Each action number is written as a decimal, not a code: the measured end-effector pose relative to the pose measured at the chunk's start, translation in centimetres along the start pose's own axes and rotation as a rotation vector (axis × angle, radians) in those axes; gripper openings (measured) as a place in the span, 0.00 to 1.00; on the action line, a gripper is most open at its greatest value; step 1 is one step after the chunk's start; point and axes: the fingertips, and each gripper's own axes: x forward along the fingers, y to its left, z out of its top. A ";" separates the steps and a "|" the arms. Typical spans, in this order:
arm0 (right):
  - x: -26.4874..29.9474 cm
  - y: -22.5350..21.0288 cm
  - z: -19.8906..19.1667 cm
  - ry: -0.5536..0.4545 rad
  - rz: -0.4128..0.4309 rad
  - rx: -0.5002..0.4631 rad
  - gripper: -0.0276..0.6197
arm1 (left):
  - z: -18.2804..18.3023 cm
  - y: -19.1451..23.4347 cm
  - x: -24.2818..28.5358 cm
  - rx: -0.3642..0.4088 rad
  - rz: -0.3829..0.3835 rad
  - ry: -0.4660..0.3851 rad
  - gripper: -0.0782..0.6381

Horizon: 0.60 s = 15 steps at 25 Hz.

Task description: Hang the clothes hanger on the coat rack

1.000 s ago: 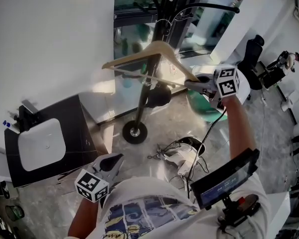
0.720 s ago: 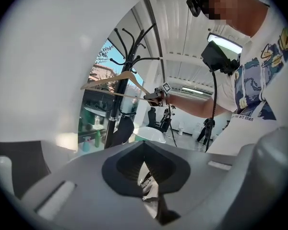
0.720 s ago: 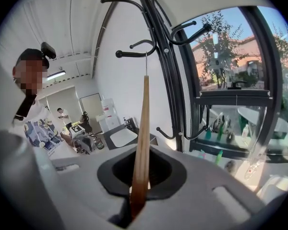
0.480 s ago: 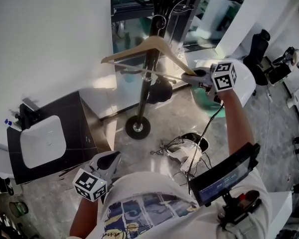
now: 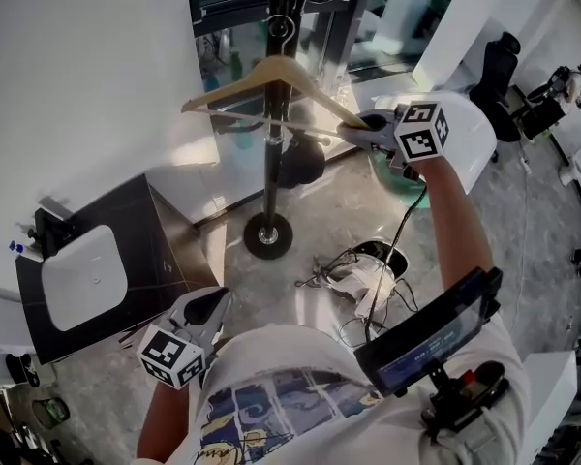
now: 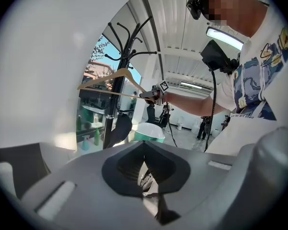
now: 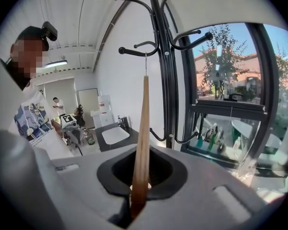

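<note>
A wooden clothes hanger [image 5: 271, 74] hangs level in the air beside the black coat rack [image 5: 269, 153]. My right gripper [image 5: 356, 129] is shut on the hanger's right end. In the right gripper view the hanger [image 7: 143, 128] runs edge-on up from the jaws of the right gripper [image 7: 137, 198]. Its wire hook [image 7: 145, 63] reaches a curved rack arm [image 7: 137, 51]; whether it rests on the arm I cannot tell. My left gripper [image 5: 208, 310] stays low by the person's waist, jaws together with nothing in them. In the left gripper view the left gripper [image 6: 145, 176] faces the hanger [image 6: 110, 80] from afar.
The rack's round base [image 5: 268, 237] stands on the stone floor, and a dark bag [image 5: 300, 163] hangs on its pole. A black cabinet with a white basin [image 5: 82, 277] is at the left. Cables [image 5: 358, 279] lie on the floor, a teal tub [image 5: 397, 180] sits near the window.
My right gripper has carried the hanger a little closer to the rack, so the hook now lies by the pole's top. The left gripper has kept still.
</note>
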 end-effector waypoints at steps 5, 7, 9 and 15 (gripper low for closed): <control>0.1 -0.2 -0.1 -0.005 -0.014 -0.012 0.06 | -0.4 -0.4 -0.3 0.001 0.000 0.007 0.11; 0.3 -0.4 0.2 -0.010 -0.025 -0.021 0.07 | -0.6 -0.2 -0.6 0.000 0.006 0.010 0.11; 0.4 -0.5 0.2 -0.018 -0.040 -0.022 0.07 | -0.8 -0.3 -1.0 -0.002 0.008 0.014 0.11; 0.0 -1.2 0.1 -0.062 -0.097 0.009 0.16 | -1.7 -0.5 -1.6 -0.010 -0.002 0.024 0.11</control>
